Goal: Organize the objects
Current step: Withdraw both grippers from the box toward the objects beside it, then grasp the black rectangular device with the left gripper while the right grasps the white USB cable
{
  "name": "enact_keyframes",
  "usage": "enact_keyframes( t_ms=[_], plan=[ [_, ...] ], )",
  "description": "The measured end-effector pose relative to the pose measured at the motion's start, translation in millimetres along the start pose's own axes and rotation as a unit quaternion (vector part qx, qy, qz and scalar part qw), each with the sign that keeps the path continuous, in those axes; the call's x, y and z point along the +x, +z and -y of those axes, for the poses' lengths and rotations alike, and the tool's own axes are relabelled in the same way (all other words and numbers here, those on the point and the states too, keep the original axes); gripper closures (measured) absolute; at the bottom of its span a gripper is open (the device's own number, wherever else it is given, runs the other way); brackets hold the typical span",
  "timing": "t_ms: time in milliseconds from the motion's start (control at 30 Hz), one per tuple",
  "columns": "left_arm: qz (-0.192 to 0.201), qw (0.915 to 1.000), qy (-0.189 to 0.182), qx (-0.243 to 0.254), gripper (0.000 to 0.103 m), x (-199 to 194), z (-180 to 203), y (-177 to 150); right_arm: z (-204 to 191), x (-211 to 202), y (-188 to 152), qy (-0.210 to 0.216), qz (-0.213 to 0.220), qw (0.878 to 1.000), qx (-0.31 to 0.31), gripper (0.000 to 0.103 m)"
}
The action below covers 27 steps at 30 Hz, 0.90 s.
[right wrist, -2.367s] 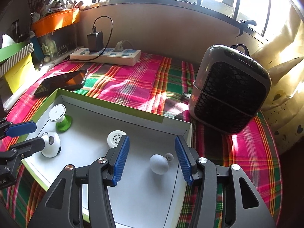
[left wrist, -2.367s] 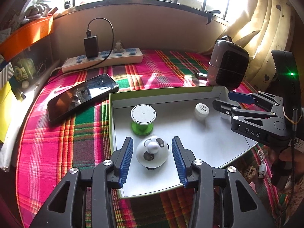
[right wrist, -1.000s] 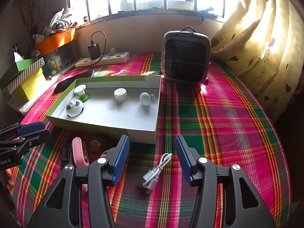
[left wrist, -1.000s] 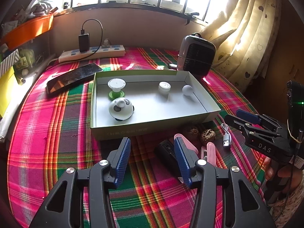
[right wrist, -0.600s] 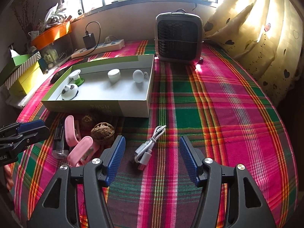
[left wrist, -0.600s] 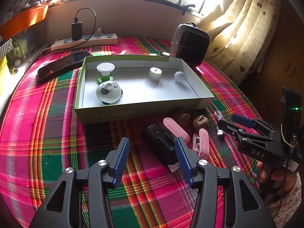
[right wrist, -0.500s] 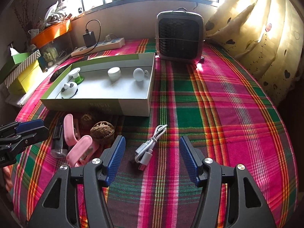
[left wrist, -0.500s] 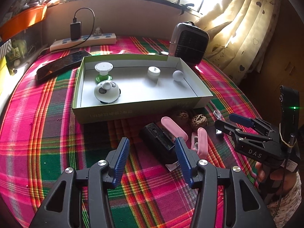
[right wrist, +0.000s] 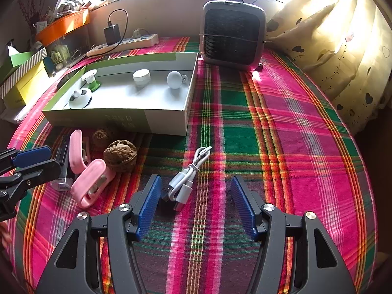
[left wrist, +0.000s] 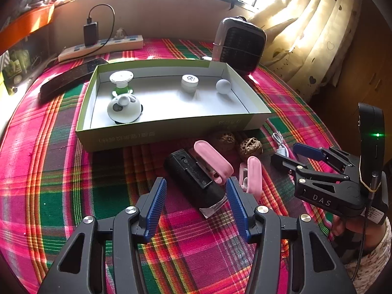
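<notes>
Grippers both stand parted with nothing pressed between their blue pads. Your left gripper (left wrist: 196,205) hangs low in the centre of its frame over the near end of a black device (left wrist: 193,176), which lies slantwise on the plaid cloth (left wrist: 49,183); the pads do not touch it. A pink clip (left wrist: 213,161) lies across that device, and a second pink clip (left wrist: 253,174) sits just to its right. Two walnuts (left wrist: 250,147) rest behind them, close against the front wall of the green box (left wrist: 171,129).

Your right gripper (right wrist: 196,205) is spread above a coiled white cable (right wrist: 188,176), whose plug end lies between the pads without contact. In that view the clips, walnuts and black device sit at the left, and the box at the upper left.

Inside the box you have a white panda-faced dome (left wrist: 123,109), a white-topped green stand (left wrist: 121,80), a small white cap (left wrist: 189,82) and a white ball (left wrist: 223,86). A dark fan heater (right wrist: 232,38) stands behind the box, upper centre.
</notes>
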<state>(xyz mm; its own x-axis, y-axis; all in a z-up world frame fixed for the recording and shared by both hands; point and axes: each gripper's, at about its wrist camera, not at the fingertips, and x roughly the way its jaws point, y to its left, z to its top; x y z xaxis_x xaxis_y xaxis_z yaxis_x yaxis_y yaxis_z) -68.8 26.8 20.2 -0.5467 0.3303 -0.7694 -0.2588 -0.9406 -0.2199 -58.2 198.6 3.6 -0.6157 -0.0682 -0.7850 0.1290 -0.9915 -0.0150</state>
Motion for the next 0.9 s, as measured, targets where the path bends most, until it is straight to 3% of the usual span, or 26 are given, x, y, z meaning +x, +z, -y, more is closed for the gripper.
enact_keyframes(
  t_ms=[167,300,600,900],
  plan=[
    [-0.001,0.9999,0.010,0.009,0.053,4,7,-2,1,-1,-1,0.003,0.000,1.000,0.001,0.045],
    [-0.011,0.9998,0.013,0.011,0.053,8,8,-4,0,-2,-1,0.005,0.003,1.000,-0.001,0.058],
    [-0.012,0.9997,0.021,0.009,0.053,5,0,-9,1,-3,0,0.007,0.005,1.000,-0.008,0.074],
    [-0.010,0.9995,0.029,0.002,0.053,0,-11,-10,-1,-3,-1,0.007,0.005,1.000,-0.013,0.081]
  ],
)
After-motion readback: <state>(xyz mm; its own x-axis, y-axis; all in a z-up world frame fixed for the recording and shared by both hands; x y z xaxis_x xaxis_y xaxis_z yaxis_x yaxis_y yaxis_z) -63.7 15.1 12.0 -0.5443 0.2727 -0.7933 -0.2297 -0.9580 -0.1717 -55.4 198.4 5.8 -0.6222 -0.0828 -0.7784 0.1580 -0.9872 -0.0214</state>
